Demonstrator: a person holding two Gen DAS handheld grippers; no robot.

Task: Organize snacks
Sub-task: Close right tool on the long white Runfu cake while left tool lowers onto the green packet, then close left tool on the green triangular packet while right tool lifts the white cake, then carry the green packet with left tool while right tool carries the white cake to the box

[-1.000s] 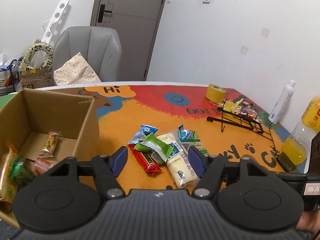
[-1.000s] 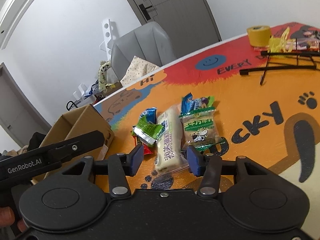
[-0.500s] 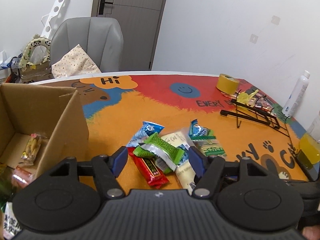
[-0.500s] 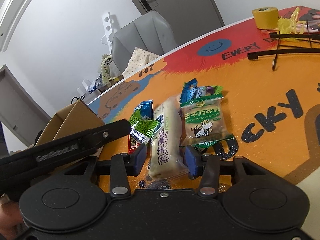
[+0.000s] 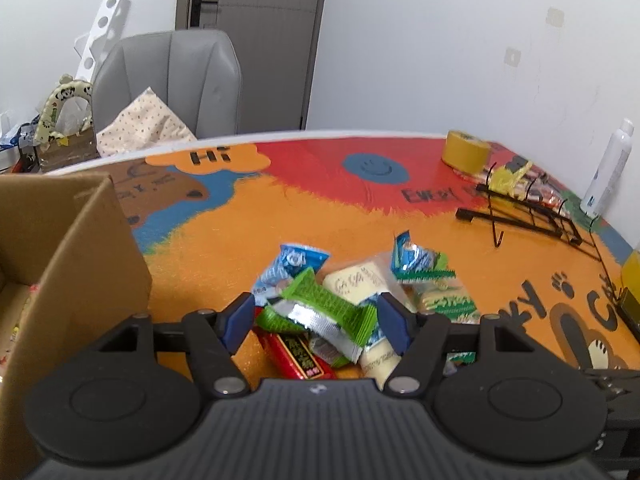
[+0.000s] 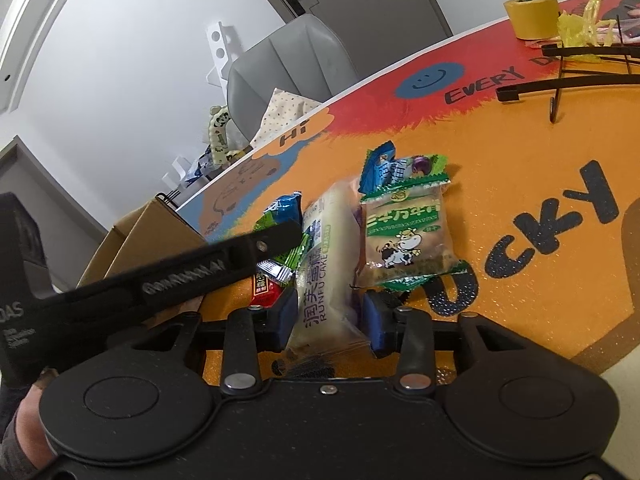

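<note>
A pile of snack packets lies on the orange mat. My left gripper [image 5: 316, 320] is open, its jaws on either side of a green wafer packet [image 5: 320, 312] that lies over a red bar [image 5: 296, 354] and a blue packet [image 5: 290, 266]. My right gripper [image 6: 329, 322] is open with its jaws around the near end of a long cream cake packet [image 6: 328, 256]; I cannot tell whether the pads touch it. A green milk-biscuit packet [image 6: 406, 236] lies just right of it. The left gripper's finger [image 6: 180, 276] crosses the right wrist view. The cardboard box [image 5: 68, 256] stands at left.
A yellow tape roll [image 5: 466, 152], a black wire rack [image 5: 532, 216] with wrappers, a white bottle [image 5: 608, 168] and a yellow-liquid bottle [image 5: 632, 276] stand at the table's right. A grey chair [image 5: 172, 80] is behind the table.
Both grippers moved forward and down onto the pile. The left gripper shifted right, away from the box, over the green packet. The right jaws narrowed around the cake packet.
</note>
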